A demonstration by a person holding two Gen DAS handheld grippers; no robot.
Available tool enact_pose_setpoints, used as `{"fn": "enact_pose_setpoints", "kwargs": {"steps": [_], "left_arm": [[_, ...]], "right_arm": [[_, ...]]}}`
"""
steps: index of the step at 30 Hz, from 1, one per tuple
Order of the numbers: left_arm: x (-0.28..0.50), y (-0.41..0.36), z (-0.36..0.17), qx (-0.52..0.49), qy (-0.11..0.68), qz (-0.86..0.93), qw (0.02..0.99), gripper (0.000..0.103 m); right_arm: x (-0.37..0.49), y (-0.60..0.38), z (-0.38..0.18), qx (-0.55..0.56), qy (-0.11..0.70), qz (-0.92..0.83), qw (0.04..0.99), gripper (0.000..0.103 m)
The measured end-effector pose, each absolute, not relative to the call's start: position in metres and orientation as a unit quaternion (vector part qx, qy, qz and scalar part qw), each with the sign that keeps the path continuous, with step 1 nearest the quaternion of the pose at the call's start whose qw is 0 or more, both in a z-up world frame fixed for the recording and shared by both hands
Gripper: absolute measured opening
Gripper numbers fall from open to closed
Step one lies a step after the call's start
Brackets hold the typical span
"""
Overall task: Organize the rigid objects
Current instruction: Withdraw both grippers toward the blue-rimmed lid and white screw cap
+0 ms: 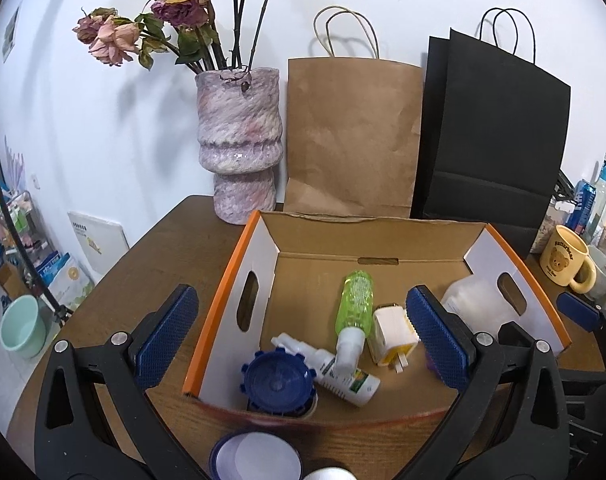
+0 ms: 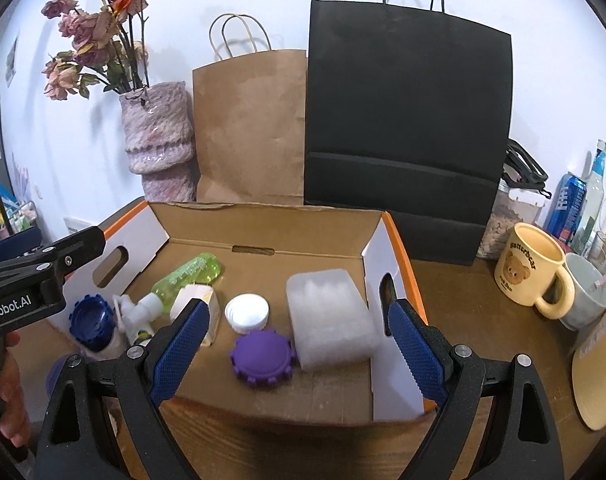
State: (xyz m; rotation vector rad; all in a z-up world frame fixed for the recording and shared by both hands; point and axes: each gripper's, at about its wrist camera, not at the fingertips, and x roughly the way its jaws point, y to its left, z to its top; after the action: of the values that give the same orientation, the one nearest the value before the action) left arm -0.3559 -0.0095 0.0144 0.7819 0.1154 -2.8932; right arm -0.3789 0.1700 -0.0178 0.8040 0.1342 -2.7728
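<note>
Container: open cardboard box with orange edges and white end panels point(image 2: 387, 256), sitting on the brown wooden surface point(image 1: 151, 248), 1 oval handle slot in each end panel.
Box contents, left end: dark blue notched plastic cap point(image 2: 91, 322); white spray bottle with a green label point(image 1: 335, 372) lying flat; clear green spray bottle with a white nozzle point(image 1: 355, 302) lying across it.
Box contents, middle: white and yellow plug adapter point(image 1: 393, 334) just beside the green bottle; round white ribbed cap point(image 2: 247, 314); purple notched plastic cap point(image 2: 262, 358) lying near the white cap, toward the front.
Box contents, right end: frosted translucent rectangular block point(image 2: 329, 318) resting near the right panel.
Left claw point(image 1: 303, 332): jaws standing wide apart, holding nothing, hovering over the box's front left part.
Right claw point(image 2: 295, 354): jaws standing wide apart, holding nothing, hovering over the box's front right part.
Behind the box: mottled pink ceramic vase of dried roses point(image 1: 239, 140); brown paper bag point(image 1: 351, 136); black paper bag point(image 2: 407, 120).
Right of the box: yellow bear-print mug point(image 2: 531, 272), standing upright.
</note>
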Motion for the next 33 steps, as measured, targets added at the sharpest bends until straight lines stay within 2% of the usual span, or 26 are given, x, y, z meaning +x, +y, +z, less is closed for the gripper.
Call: {"fn": "enact_pose_setpoints", "kwargs": {"steps": [21, 33], "left_arm": [[-0.29, -0.017, 0.01, 0.261, 0.041, -0.963, 0.06, 0.103], [-0.245, -0.023, 0.004, 0.255, 0.016, -0.965, 0.061, 0.103]], "right_arm": [[-0.31, 0.171, -0.017, 0.27, 0.038, -0.953, 0.129, 0.095], [-0.264, 0.168, -0.018, 0.263, 0.032, -0.954, 0.138, 0.095]]}}
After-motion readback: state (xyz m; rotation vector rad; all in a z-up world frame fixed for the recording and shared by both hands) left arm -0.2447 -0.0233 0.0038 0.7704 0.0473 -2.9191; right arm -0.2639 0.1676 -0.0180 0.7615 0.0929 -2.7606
